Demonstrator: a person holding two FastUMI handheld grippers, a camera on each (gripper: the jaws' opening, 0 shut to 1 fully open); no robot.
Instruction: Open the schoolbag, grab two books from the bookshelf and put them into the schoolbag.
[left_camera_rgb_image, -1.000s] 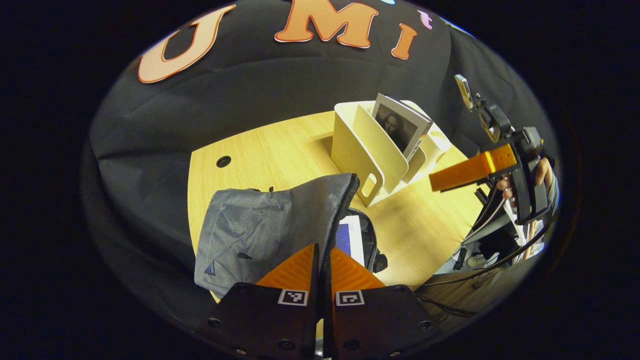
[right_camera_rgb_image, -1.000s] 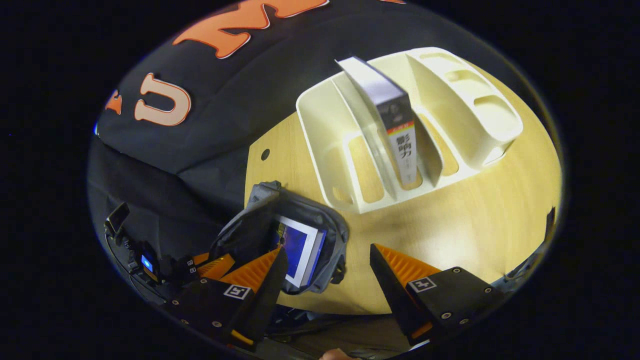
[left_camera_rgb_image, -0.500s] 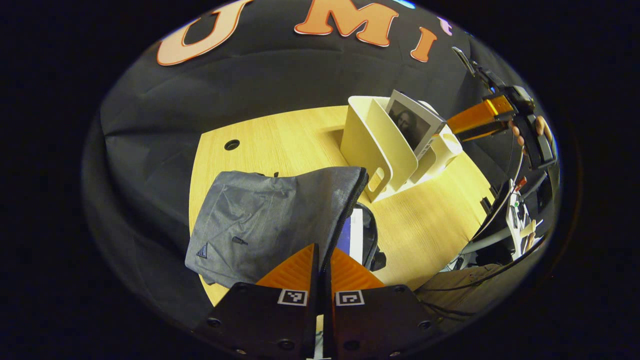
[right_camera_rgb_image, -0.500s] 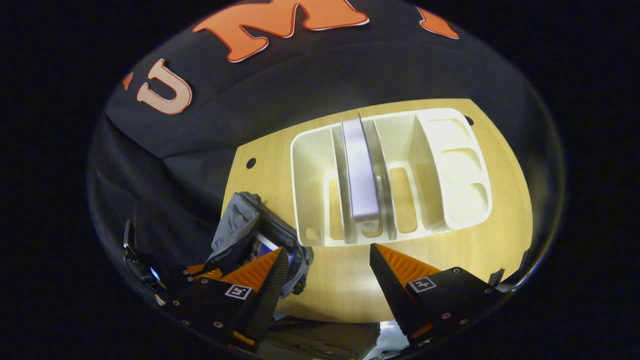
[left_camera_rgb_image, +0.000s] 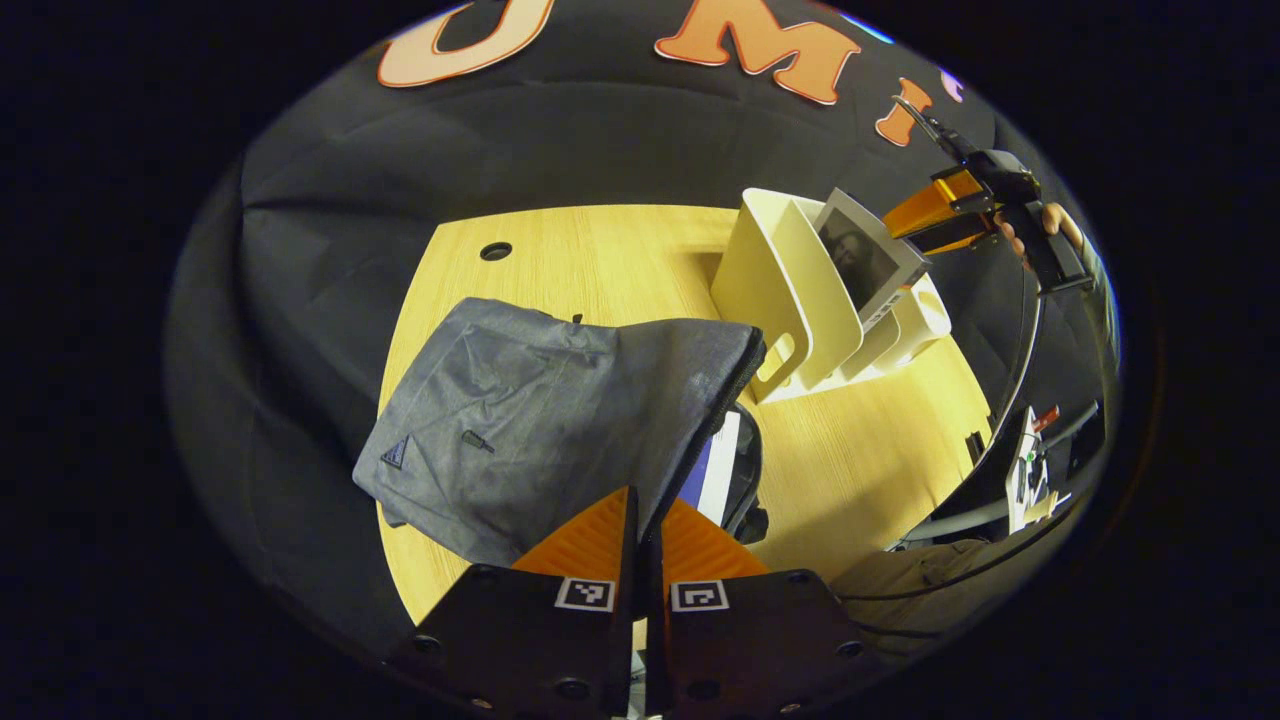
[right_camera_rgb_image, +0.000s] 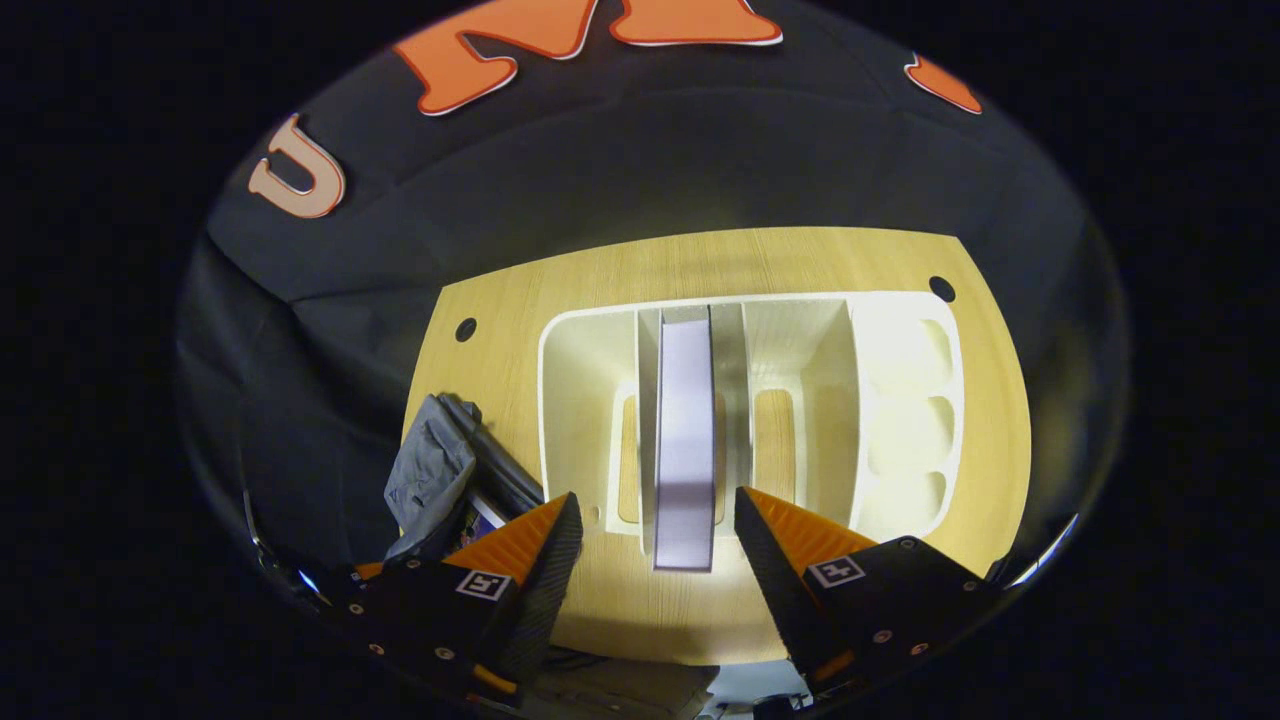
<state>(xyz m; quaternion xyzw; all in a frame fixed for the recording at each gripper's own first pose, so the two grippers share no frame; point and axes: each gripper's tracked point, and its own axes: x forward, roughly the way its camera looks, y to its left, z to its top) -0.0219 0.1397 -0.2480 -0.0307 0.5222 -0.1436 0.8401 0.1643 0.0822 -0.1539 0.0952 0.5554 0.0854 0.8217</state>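
The grey schoolbag lies on the wooden table, and my left gripper is shut on the zipper edge of its flap, holding it up. A blue and white book sits inside the opening. The cream bookshelf stands behind it with one book leaning in a slot. My right gripper hovers over that book, held by a hand. Seen from above, the book's top edge lies between the open fingers of my right gripper, not touched. The schoolbag is at the lower left.
The bookshelf has upright dividers and three round pockets on its right side. Two cable holes mark the table's back corners. Cables and equipment hang beyond the table's right edge.
My right gripper swung up over the shelf and now looks straight down with the book between its open fingers. The left gripper stays shut on the bag flap and has lifted slightly.
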